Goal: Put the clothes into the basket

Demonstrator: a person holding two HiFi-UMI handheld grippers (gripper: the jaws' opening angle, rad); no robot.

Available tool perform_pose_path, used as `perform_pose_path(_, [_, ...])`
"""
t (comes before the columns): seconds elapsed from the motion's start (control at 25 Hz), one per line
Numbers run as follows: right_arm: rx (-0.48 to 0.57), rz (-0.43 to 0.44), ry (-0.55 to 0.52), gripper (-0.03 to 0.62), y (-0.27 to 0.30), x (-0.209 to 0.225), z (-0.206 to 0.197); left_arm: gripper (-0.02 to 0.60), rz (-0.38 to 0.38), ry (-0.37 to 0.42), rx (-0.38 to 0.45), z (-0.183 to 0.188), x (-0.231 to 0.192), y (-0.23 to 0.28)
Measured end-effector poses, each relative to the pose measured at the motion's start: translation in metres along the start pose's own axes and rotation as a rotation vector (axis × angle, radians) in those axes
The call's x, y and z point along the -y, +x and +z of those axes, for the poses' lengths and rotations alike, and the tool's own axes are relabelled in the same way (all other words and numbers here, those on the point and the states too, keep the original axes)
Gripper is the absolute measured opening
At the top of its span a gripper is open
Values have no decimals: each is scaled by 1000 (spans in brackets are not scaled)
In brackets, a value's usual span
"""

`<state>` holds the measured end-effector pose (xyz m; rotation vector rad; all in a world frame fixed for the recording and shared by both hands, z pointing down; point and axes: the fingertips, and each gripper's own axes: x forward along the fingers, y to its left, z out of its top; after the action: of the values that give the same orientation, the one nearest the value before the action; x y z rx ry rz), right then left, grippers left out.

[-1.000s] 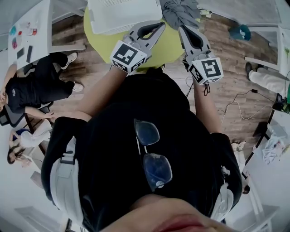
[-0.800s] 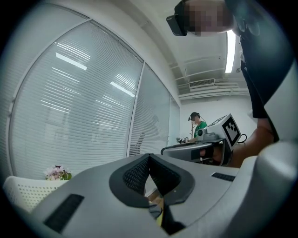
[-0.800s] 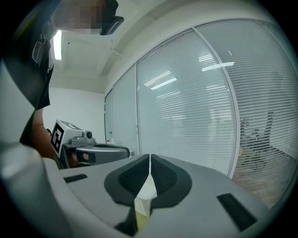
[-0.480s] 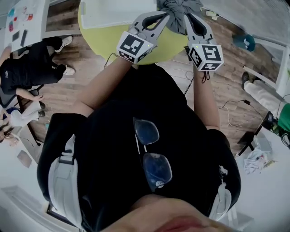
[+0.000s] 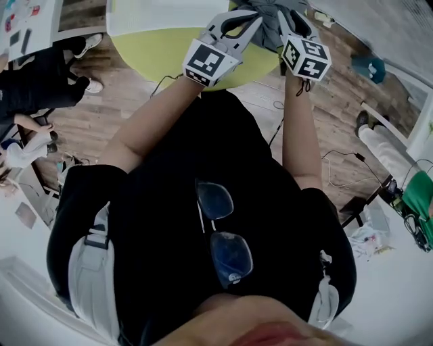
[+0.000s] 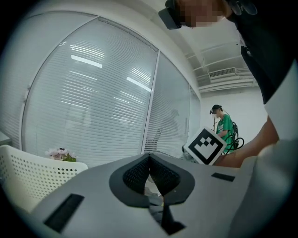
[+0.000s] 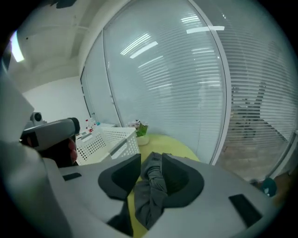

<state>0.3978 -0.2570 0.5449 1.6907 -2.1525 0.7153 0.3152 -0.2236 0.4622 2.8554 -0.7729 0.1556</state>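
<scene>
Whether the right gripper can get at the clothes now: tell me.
Likely yes: the clothes lie between the jaws of the right gripper, which have just been opening, with a gap at one pad and nothing in the way.

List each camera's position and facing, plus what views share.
Head view: on head, steeply down; torso, both forearms, left gripper, right gripper.
Left gripper view: on left gripper, about level toward blinds; its shut jaws, person's arm.
Right gripper view: on right gripper, angled down at table; jaws just opening around grey garment.
Shared: white basket in all three; garment in head and right gripper views.
</scene>
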Motion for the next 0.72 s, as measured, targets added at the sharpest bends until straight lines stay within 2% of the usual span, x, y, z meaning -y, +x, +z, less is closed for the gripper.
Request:
perform_pose_path(0.36, [-181,34,87,247,58,16,-56,2,99,-19,-13,-25,-5,22])
perform_pose_path(0.72, [-271,1,120,348,102,26,-91,2,173,-50,-41,-50,-18,25])
